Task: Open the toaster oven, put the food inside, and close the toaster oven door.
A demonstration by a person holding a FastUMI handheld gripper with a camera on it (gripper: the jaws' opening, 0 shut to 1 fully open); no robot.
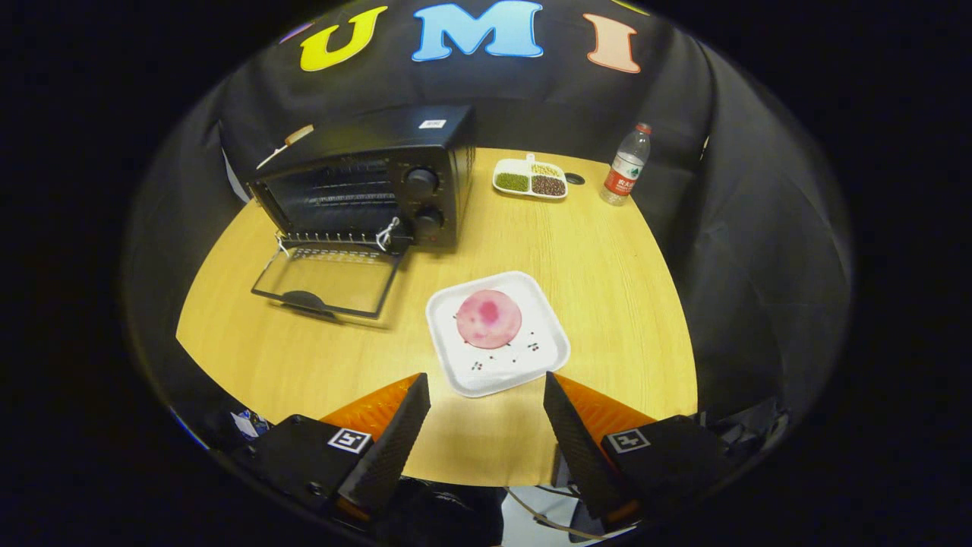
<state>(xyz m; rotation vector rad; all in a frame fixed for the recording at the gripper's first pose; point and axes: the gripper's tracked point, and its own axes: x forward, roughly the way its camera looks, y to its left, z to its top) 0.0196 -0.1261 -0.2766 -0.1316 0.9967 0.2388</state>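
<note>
a: fingers?
b: gripper (486, 387) spread apart, gripping nothing. white tray (531, 357) just ahead holds a pink round food (488, 318).
a: beyond?
b: toaster oven (364, 190) at 11 o'clock, door (326, 282) down, interior dim. divided dish (530, 180) of beans at 12; bottle (626, 165) at 1.

The gripper (486, 387) is held wide open over the table (607, 319), nothing gripped. A pink bun (488, 318) on a white tray (531, 365) is seen just ahead; the toaster oven (364, 190) beyond has its door (326, 285) dropped open.
</note>
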